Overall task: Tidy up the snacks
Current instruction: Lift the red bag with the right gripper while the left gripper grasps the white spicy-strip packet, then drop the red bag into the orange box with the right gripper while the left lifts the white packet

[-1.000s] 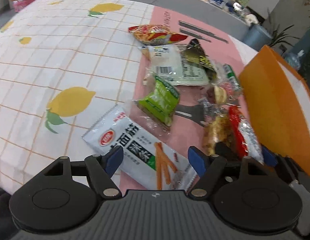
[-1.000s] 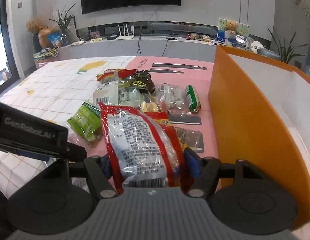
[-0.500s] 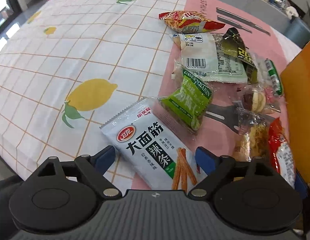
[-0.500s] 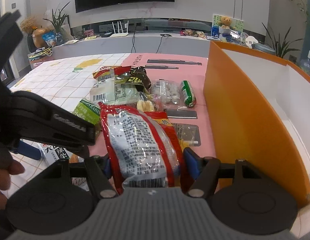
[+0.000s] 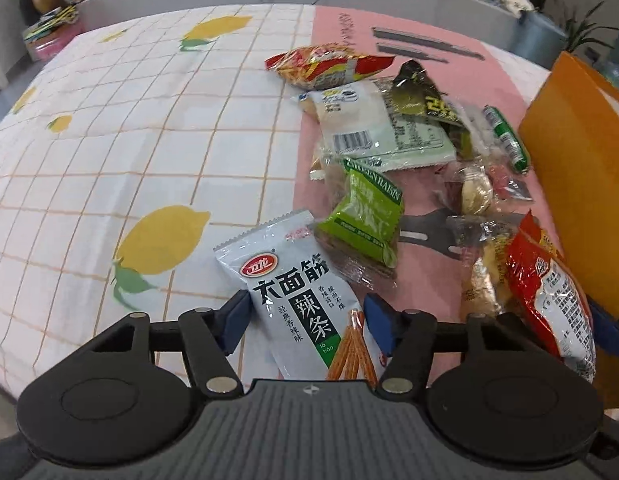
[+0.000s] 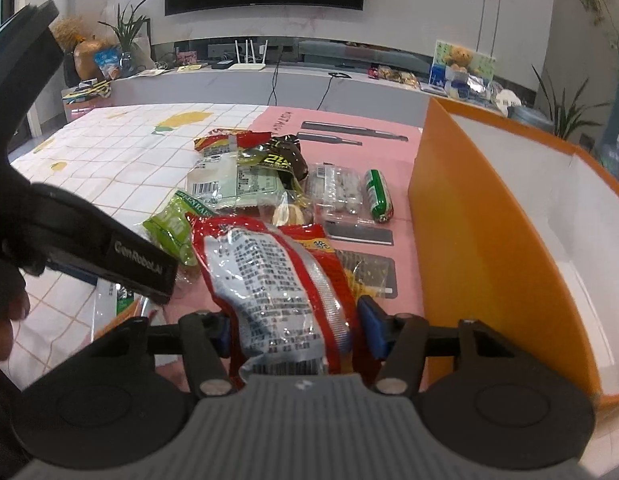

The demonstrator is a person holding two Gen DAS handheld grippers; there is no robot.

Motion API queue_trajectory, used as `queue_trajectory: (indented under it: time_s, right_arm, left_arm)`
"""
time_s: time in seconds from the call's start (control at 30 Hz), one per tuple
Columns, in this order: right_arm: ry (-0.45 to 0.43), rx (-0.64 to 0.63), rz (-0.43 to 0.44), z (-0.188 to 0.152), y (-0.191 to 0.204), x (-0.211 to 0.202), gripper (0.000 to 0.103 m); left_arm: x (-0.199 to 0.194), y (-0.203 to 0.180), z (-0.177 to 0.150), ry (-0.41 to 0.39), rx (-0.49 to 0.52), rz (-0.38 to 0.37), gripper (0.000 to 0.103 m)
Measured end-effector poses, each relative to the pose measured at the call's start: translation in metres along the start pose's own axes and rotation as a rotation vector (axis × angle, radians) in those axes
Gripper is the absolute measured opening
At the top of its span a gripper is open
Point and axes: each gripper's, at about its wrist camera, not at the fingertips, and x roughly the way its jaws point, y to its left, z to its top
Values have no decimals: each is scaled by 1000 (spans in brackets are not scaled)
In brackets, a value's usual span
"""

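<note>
My left gripper (image 5: 307, 316) has its jaws on both sides of a white spicy-strip packet (image 5: 305, 304) lying on the table, touching or nearly touching it. My right gripper (image 6: 295, 330) is shut on a red-and-clear snack bag (image 6: 277, 276), also seen in the left wrist view (image 5: 549, 296), held beside the orange box (image 6: 481, 240). A green raisin pack (image 5: 367, 216), a pale green packet (image 5: 381, 128), a red chip bag (image 5: 325, 66), a dark packet (image 5: 425, 100) and a green tube (image 5: 507, 140) lie in a pile on the pink mat.
The open orange box (image 5: 577, 184) with a white inside stands right of the pile. The lemon-print tablecloth (image 5: 129, 152) covers the left of the table. The left gripper's body (image 6: 69, 232) crosses the right wrist view at left. A grey counter runs behind.
My left gripper has moved forward over the white packet and its jaws have narrowed around it. My right gripper keeps holding the red bag, almost unmoved.
</note>
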Motion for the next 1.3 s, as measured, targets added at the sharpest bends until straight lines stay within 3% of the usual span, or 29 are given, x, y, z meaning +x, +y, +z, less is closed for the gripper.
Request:
queue_trajectory:
  time_s: [0.27,0.6,0.83,1.0,1.13,1.3]
  right_arm:
    - [-106,46,28,8,-10,-21,56]
    - [-190,111,88,18,-20,-43,54]
    - [-268,259,159,34,-53,-74,54]
    - [-344,311,140,50,-89,-107,54]
    - [-322,343,55,59,-129,-116,54]
    - [-156,439,-40,52,-178,-93,54]
  left_arm:
    - [-9,20,-1,-29,-71,-182,69]
    - [-45,30,5,-140,-138,-362,67]
    - [-64,33,6,-177,-193,-470,66]
    - [-83,30,10,-225,-205,-544,66]
    - [-100,14,18,-262,-167,-599,66]
    - [-112,-14,30,-268,-136,-669,65]
